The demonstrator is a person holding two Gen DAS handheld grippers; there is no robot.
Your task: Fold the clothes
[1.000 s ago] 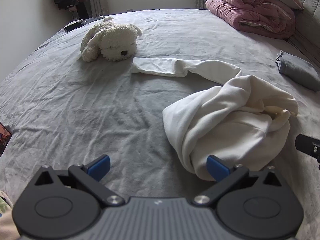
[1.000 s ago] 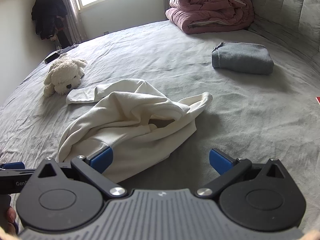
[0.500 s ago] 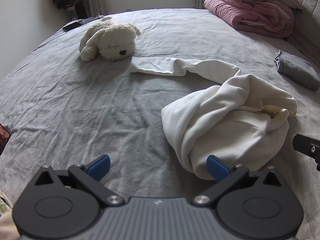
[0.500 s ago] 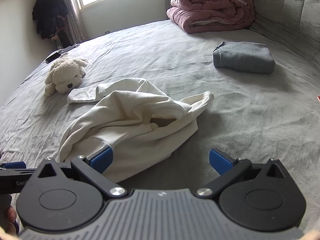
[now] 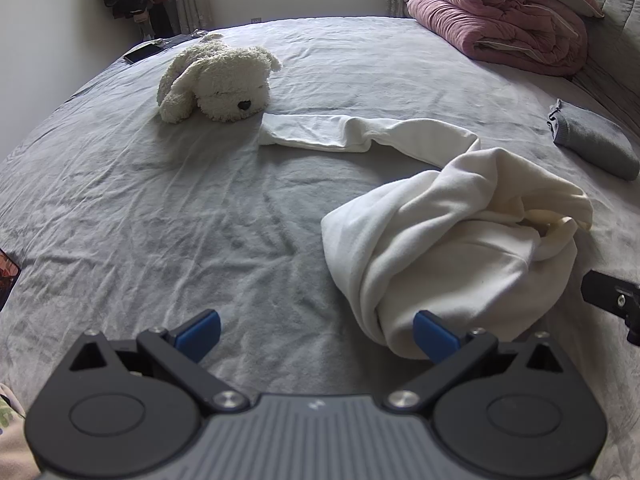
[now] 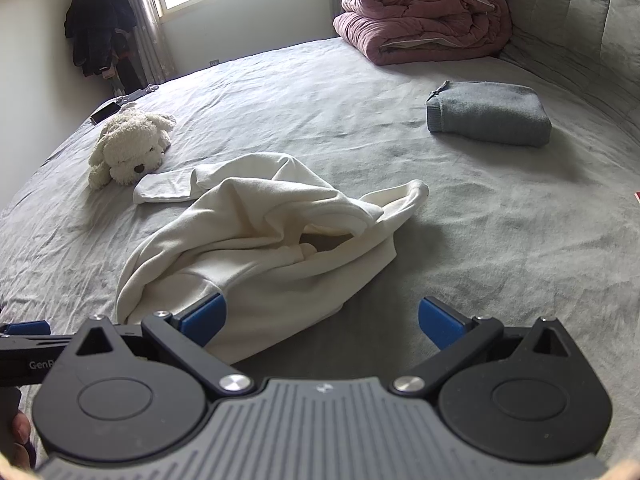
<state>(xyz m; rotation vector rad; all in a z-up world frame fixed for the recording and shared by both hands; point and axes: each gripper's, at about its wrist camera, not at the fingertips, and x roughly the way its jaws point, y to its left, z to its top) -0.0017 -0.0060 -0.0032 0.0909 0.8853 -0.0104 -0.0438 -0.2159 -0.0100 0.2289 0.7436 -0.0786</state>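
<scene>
A crumpled white long-sleeved garment [image 5: 452,248] [image 6: 264,240] lies in a heap on the grey bed, one sleeve [image 5: 320,132] stretched out toward a plush dog. My left gripper [image 5: 316,332] is open, low over the sheet just left of the heap's near end; its right blue pad [image 5: 434,334] overlaps the cloth's edge. My right gripper [image 6: 322,318] is open too, at the heap's near right corner, with its left pad [image 6: 204,316] against the fabric. Neither holds anything. A folded grey garment [image 6: 488,114] [image 5: 592,142] rests farther right.
A white plush dog [image 5: 218,80] [image 6: 130,144] lies at the far left of the bed [image 5: 140,200]. A folded pink duvet [image 6: 424,12] [image 5: 500,12] is piled by the headboard. A phone [image 5: 142,52] sits at the far edge; dark clothes [image 6: 98,24] hang in the corner.
Both grippers have barely shifted; the views drift slightly. The garment lies as before and both grippers stay open.
</scene>
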